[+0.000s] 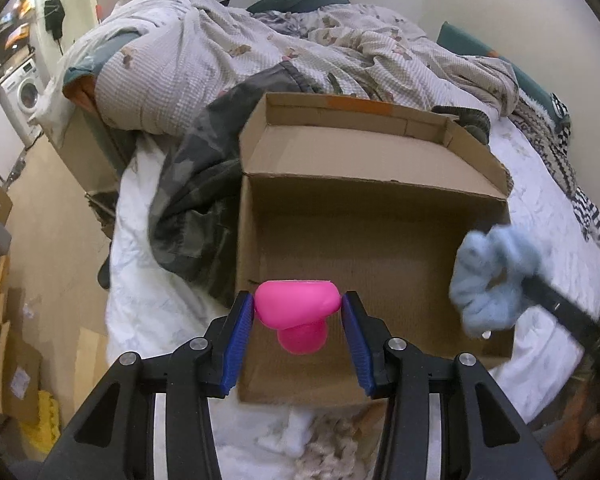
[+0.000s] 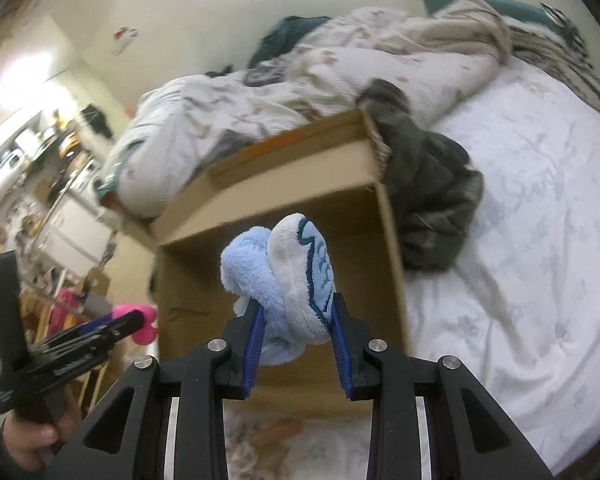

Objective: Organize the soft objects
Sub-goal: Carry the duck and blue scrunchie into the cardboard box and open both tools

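Observation:
An open cardboard box [image 1: 380,152] stands on the bed, also seen in the right wrist view [image 2: 284,184]. My left gripper [image 1: 298,306] is shut on a pink soft toy [image 1: 296,308] and holds it above the box's near edge. It shows in the right wrist view [image 2: 134,320] at the left with the pink toy [image 2: 148,322]. My right gripper [image 2: 296,306] is shut on a light blue plush toy [image 2: 280,272] over the box's near side. In the left wrist view the blue plush [image 1: 492,276] hangs at the box's right wall.
A crumpled patterned duvet [image 1: 228,52] and a dark camouflage garment [image 1: 196,184] lie behind and left of the box. White sheet [image 2: 520,240] covers the bed to the right. Cardboard pieces and a washing machine [image 1: 24,92] stand on the floor at the left.

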`<action>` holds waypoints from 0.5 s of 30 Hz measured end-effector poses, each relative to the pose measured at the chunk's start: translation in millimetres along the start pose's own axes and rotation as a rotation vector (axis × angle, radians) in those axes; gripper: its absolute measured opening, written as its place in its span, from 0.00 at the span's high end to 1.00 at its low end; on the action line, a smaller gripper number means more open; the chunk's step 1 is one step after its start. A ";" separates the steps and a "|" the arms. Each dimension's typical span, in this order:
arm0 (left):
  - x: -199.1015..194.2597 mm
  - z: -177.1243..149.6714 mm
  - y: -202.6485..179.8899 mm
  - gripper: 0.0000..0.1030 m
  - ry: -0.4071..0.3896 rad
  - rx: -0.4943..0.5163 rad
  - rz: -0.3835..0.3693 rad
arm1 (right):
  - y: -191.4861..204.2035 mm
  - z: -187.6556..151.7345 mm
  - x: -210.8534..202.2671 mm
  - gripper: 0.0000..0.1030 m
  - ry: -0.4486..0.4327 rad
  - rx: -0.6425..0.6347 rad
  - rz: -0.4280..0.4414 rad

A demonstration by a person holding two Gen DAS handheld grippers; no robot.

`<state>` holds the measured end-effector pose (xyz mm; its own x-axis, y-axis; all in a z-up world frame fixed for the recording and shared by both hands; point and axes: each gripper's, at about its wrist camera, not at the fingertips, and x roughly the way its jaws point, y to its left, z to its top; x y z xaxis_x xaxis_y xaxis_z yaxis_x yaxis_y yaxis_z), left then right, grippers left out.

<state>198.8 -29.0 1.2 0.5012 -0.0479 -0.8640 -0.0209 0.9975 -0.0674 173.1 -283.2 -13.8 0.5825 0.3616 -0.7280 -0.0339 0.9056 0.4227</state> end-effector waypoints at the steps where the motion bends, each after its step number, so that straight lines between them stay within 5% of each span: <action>1: 5.7 -0.9 -3.1 0.60 -0.001 0.003 0.000 | -5.7 -4.4 6.1 0.68 0.007 0.017 -0.015; 15: 51.8 -16.5 -10.8 0.59 0.022 0.063 0.047 | -8.0 -15.9 59.1 0.68 0.173 0.006 -0.034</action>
<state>210.7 -43.1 -51.1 0.4813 -0.0015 -0.8765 0.0108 0.9999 0.0042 194.9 -265.5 -68.8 0.4345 0.3641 -0.8238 -0.0117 0.9169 0.3990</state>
